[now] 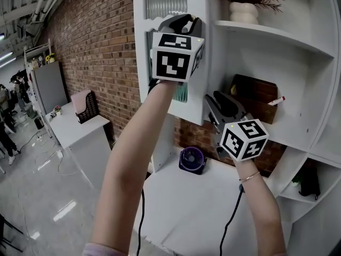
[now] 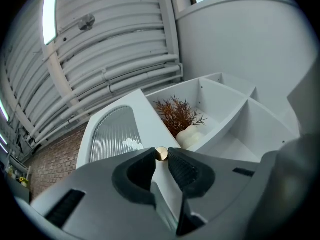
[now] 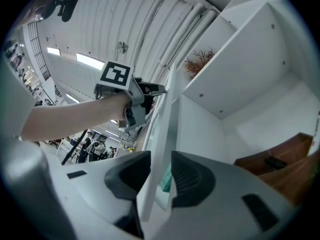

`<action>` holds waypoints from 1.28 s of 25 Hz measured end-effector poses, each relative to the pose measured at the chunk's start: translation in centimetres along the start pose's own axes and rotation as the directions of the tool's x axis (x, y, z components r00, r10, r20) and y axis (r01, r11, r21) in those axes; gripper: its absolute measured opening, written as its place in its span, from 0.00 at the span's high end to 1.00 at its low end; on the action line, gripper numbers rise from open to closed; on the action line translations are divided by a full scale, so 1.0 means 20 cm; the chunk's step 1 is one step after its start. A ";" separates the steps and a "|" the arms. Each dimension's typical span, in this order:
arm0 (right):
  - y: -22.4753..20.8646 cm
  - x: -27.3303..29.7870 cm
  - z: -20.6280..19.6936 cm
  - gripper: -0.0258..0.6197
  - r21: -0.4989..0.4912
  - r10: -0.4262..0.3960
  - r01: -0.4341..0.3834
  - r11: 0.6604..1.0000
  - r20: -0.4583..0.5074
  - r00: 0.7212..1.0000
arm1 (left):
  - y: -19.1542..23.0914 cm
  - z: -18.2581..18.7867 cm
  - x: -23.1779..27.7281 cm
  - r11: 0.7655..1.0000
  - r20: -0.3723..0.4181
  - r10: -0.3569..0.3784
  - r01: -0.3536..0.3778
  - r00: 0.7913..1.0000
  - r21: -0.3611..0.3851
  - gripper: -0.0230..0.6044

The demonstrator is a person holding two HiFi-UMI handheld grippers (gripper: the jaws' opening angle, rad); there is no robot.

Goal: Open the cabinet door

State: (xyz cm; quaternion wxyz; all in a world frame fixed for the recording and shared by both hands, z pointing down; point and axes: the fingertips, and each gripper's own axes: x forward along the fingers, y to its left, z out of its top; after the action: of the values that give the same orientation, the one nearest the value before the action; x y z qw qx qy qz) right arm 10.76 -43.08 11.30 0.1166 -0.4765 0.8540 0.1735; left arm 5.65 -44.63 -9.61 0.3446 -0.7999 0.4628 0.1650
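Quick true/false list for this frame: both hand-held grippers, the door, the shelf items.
1. The left hand-held gripper is closed on the gold knob. True.
2. The right hand-held gripper is clear of the cabinet door. False: the door's edge stands between its jaws.
3. A white vase stands on the upper shelf. True.
4. The fan sits on that shelf. False: it stands on the white counter below.
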 end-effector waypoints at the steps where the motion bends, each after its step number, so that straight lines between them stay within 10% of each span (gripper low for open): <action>1: 0.00 0.00 -0.01 0.78 0.000 -0.002 0.002 1.000 -0.004 1.000 | 0.01 0.01 -0.01 1.000 0.003 -0.001 0.001 1.000 0.001 0.84; 18: 0.32 0.00 -0.01 0.74 0.094 0.247 -0.250 0.964 0.038 0.968 | 0.11 0.12 -0.21 0.999 0.019 0.015 -0.016 1.000 0.042 0.83; 32: 0.55 0.01 0.02 0.83 0.006 0.264 -0.264 0.964 0.012 0.964 | 0.22 0.20 -0.39 0.996 0.026 0.049 -0.051 0.998 0.075 0.83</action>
State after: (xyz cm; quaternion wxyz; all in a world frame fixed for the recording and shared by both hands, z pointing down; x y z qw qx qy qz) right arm 1.30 -37.78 12.92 0.0991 -0.3570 0.9098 0.1870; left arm -1.90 -38.40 -9.52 0.3758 -0.7725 0.4845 0.1654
